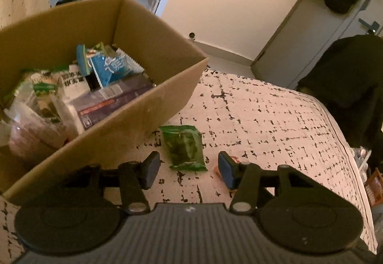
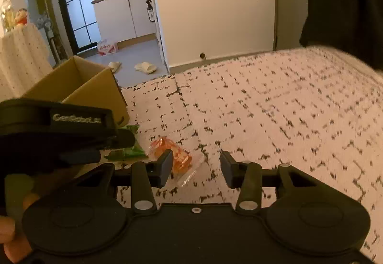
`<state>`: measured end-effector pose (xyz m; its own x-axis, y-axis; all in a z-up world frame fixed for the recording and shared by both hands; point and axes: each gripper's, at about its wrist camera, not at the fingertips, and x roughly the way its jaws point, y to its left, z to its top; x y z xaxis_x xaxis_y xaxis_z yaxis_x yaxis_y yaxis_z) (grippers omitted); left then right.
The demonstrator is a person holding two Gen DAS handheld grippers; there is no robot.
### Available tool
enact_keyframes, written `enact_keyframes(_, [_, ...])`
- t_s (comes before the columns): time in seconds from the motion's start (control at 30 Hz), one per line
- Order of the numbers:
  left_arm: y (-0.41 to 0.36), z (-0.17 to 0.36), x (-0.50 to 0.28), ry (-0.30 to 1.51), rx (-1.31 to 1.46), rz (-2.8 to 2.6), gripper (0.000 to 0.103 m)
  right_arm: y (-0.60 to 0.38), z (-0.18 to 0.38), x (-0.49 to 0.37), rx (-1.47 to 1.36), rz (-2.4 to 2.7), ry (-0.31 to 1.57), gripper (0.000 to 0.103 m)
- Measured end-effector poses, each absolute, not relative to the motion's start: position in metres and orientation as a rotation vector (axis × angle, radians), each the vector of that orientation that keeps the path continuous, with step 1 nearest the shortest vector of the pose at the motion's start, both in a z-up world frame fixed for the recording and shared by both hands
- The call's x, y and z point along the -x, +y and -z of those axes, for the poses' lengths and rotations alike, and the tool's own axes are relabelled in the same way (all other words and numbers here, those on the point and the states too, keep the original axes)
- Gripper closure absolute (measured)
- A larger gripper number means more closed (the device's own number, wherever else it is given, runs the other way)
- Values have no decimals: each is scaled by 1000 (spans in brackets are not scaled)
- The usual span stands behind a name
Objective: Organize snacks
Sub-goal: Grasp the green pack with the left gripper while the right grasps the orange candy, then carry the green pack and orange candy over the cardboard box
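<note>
A green snack packet (image 1: pixel 185 148) lies flat on the patterned bedspread (image 1: pixel 275 120), just ahead of my left gripper (image 1: pixel 189 169), which is open and empty above it. An open cardboard box (image 1: pixel 153 106) at the left holds several snack packs. An orange snack packet (image 2: pixel 176 156) lies on the bedspread (image 2: pixel 275 108) just ahead of my right gripper (image 2: pixel 196 168), which is open and empty; its left finger (image 2: pixel 165 168) overlaps the packet. The green packet (image 2: pixel 130 150) and the box (image 2: pixel 95 87) show at the left of the right wrist view, partly hidden by the left gripper's body (image 2: pixel 55 130).
The bed's right edge (image 1: pixel 354 163) drops off near dark clothing (image 1: pixel 347 77). A white wall and grey floor lie beyond the bed's far edge, with slippers (image 2: pixel 146 67) on the floor. An orange scrap (image 1: pixel 216 169) peeks beside the left gripper's right finger.
</note>
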<state>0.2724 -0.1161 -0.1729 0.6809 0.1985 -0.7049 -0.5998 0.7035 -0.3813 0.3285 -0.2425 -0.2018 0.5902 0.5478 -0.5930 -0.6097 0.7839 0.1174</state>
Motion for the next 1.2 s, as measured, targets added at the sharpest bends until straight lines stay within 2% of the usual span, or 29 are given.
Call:
enact_keyframes(0.17, [-112, 181, -280, 695, 672, -484, 50, -231, 212, -339, 106, -703, 659, 55])
enact_keyframes(0.27, [-111, 184, -284, 699, 681, -488, 50, -237, 220, -347, 10, -710, 701, 57])
enact_keyframes(0.3, [-110, 185, -286, 700, 687, -487, 50, -240, 221, -349, -23, -717, 712, 59])
enact_keyframes(0.33, [-109, 187, -288, 703, 688, -484, 50, -242, 221, -349, -30, -725, 722, 67])
enact_keyframes(0.4, [-108, 190, -291, 715, 695, -482, 50, -246, 218, -351, -32, -711, 741, 70])
enact_keyframes(0.5, [-110, 191, -294, 711, 683, -484, 50, -251, 213, -351, -29, -684, 764, 82])
enact_keyframes(0.77, [-113, 194, -304, 735, 674, -514, 51, -257, 207, -348, -21, -568, 834, 84])
enact_keyframes(0.83, [-115, 194, -307, 753, 641, -527, 64, -256, 207, -347, -15, -564, 850, 80])
enact_keyframes(0.87, [-115, 194, -307, 764, 628, -541, 68, -257, 207, -347, -23, -559, 849, 73])
enact_keyframes(0.97, [-114, 194, -307, 781, 599, -528, 73, -257, 212, -352, -51, -561, 863, 63])
enact_keyframes(1.0, [-115, 193, -308, 789, 585, -520, 74, -254, 212, -350, -36, -562, 854, 63])
enact_keyframes(1.03, [-114, 192, -308, 795, 575, -512, 79, -252, 212, -348, -17, -564, 848, 63])
enact_keyframes(1.1, [-111, 189, -307, 807, 580, -489, 80, -247, 212, -346, 12, -570, 858, 63])
enact_keyframes(1.13, [-109, 188, -306, 810, 577, -483, 80, -244, 212, -346, 28, -562, 866, 65])
enact_keyframes(1.2, [-108, 185, -303, 814, 577, -463, 80, -244, 210, -346, 17, -555, 890, 78])
